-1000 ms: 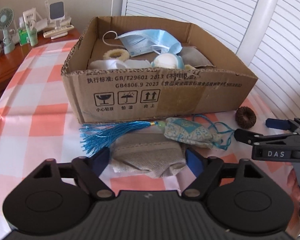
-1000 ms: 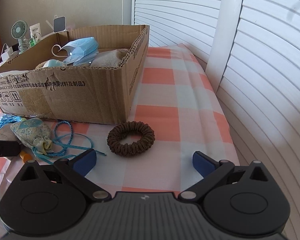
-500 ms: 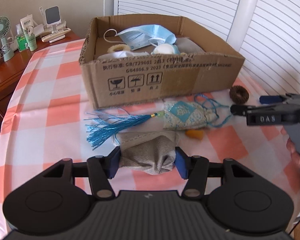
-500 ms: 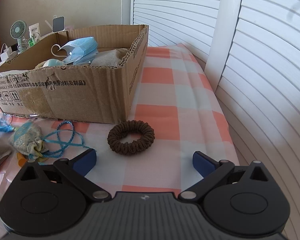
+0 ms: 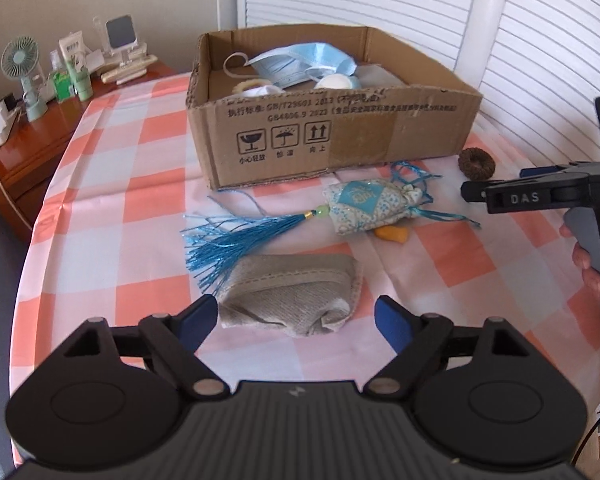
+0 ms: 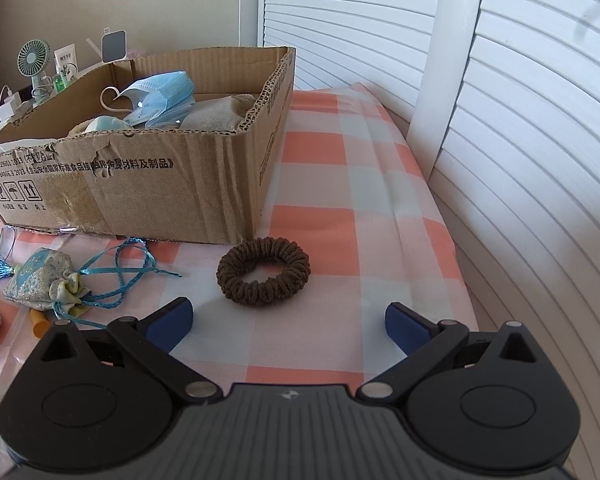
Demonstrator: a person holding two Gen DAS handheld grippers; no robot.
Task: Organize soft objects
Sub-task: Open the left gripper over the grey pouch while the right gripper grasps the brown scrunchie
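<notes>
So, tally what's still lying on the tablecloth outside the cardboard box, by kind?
Grey cloth pouch: 1
Blue patterned sachet with tassel: 1
Brown hair scrunchie: 1
Small orange piece beside the sachet, too small to identify: 1
Total: 4

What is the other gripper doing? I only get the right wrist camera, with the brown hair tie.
Observer: The left gripper is open, and its jaws have just been opening. A grey cloth bag lies between them, unsqueezed.
Operator: Anything blue touching it?
Observer: A blue tassel from the patterned sachet fans over the bag's far left corner.
Operator: Who holds my gripper?
Observer: A hand curls round the right gripper's handle.
</notes>
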